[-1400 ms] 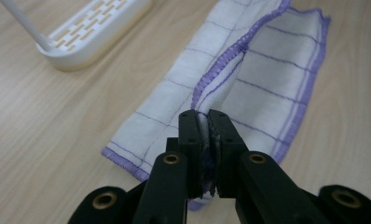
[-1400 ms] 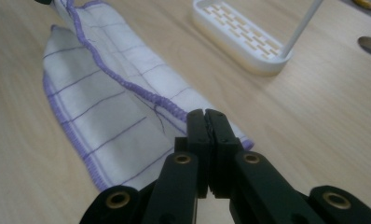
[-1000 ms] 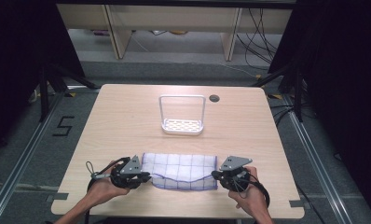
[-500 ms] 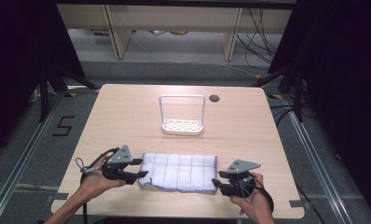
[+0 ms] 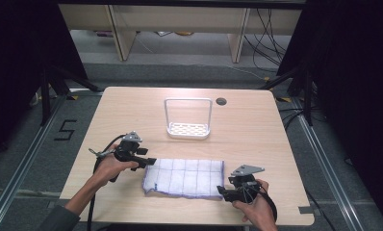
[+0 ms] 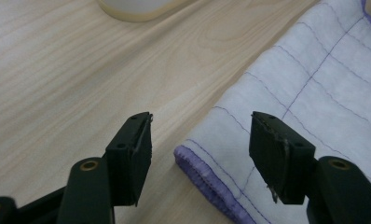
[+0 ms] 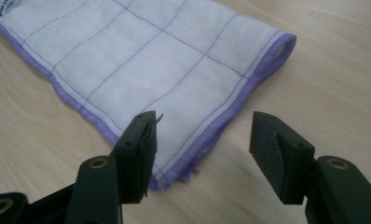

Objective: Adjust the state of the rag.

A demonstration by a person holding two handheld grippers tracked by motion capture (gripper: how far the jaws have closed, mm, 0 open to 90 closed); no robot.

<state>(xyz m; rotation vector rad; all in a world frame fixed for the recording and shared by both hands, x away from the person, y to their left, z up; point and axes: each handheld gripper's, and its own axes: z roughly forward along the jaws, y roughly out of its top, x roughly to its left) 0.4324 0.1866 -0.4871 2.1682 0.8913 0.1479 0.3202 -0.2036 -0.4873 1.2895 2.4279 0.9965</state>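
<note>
Cloth is lying flat and folded on the table, near the front edge, w/ the white rack well behind it. Left gripper and right gripper have both just been opening, jaws now spread, nothing pinched, each parked at a corner of the cloth. Looks like this fold's done imo; maybe another fold or putting it away is left.

One readable mark: a floor number

A dark digit "5" is marked on the grey floor just left of the light wooden surface, seen in the high view. In the right gripper view, a small blue-printed tag sits at a corner of the white cloth with purple grid lines and purple hem; its lettering is too small to read.
</note>
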